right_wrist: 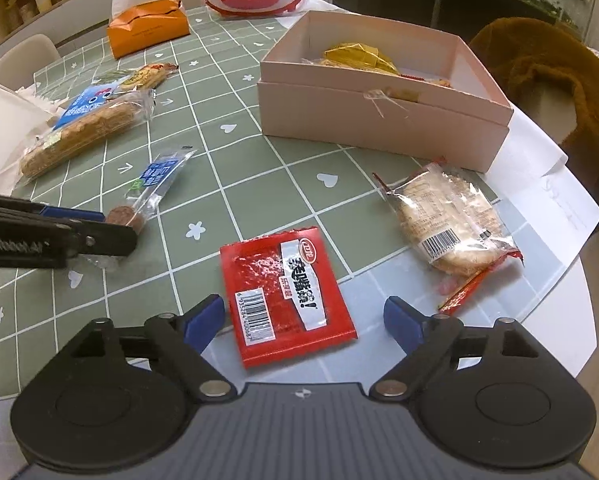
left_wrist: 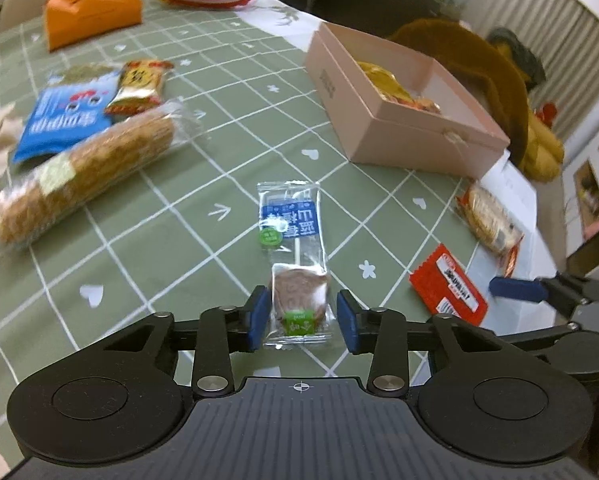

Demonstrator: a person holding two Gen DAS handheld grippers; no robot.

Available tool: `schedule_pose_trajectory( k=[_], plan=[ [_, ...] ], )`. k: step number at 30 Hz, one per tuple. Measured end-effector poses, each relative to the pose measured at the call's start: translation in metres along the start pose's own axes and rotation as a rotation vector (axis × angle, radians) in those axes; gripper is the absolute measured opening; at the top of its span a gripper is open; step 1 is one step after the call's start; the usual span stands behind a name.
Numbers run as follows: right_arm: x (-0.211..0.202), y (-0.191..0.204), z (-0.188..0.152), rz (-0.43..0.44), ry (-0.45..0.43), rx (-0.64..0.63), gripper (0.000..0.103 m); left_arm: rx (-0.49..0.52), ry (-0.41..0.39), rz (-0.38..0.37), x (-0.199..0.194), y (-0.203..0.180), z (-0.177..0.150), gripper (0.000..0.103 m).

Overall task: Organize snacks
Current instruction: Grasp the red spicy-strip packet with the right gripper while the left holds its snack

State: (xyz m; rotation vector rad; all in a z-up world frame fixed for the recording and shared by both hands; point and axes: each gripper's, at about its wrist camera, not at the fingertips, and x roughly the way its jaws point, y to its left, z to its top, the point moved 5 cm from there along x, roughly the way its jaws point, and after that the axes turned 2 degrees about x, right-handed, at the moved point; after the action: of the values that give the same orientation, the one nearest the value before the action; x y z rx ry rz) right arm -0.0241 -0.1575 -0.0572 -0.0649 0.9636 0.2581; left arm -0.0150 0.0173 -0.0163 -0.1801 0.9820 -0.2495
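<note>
Snacks lie scattered over the green checked table (left_wrist: 203, 160), and the pink box (right_wrist: 379, 120) in the upper right of the right wrist view hides most of its contents; only a gold wrapper (right_wrist: 355, 54) shows clearly. The left hand-held gripper (left_wrist: 302, 316) sits low over the table, jaws parted either side of the lollipop packet (left_wrist: 295, 248) without clearly touching it. The right hand-held gripper (right_wrist: 304, 320) stands wide open around the near end of the red packet (right_wrist: 287, 296), gripping nothing, angled down at the table's edge.
</note>
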Motion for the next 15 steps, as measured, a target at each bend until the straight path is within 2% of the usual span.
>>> schedule_pose_trajectory(
  k=[6, 15],
  plan=[
    [-0.003, 0.0003, -0.0049, 0.004, -0.007, -0.002, 0.088, -0.004, -0.019, -0.001, -0.0041, -0.001, -0.0066, 0.04],
    [-0.004, -0.0055, -0.0049, 0.014, -0.01, -0.002, 0.087, 0.03, -0.016, 0.042, -0.0028, -0.0079, -0.007, 0.04]
  ],
)
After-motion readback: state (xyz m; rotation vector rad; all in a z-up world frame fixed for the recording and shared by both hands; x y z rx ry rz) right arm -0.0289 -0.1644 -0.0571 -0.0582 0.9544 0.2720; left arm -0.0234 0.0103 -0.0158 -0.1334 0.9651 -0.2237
